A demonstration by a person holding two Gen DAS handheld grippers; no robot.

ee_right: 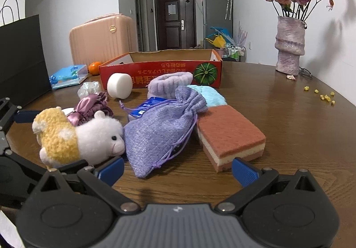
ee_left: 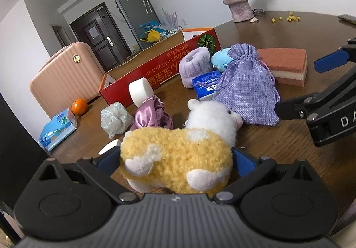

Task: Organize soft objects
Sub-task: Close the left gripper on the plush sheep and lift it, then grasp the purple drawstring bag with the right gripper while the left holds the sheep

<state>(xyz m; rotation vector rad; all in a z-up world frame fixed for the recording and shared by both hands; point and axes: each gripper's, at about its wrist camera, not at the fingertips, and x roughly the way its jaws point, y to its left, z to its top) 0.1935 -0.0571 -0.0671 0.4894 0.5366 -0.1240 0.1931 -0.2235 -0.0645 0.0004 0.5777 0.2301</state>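
Nearest the left wrist camera sits the plush sheep point(ee_left: 178, 156), its yellow woolly body filling the gap between the blue pads of the left hand-held gripper point(ee_left: 176, 162). The pads press its flanks, so the jaws look closed on it, though how firm the grip is cannot be told. The toy rests low on the desk point(ee_left: 278, 147), well in front of the red cardboard box point(ee_left: 160, 70), which stands open and seemingly empty, a likely home for the soft things.

The sheep should be light, squashy and springy. A pinch across the thick midbody, as here, is safer than taking the head or legs, which would flop or slip out.

The right hand-held gripper point(ee_right: 178, 171) is spread wide and holds nothing, hovering before the lilac drawstring pouch point(ee_right: 162, 130) and the layered sponge point(ee_right: 229, 136), both between it and the box.

The right wrist view shows the sheep's face and the box's bare interior, which the left view does not show. The left view alone shows the pads meeting the sheep. The purple satin scrunchie point(ee_left: 153, 114) lies between sheep and box.
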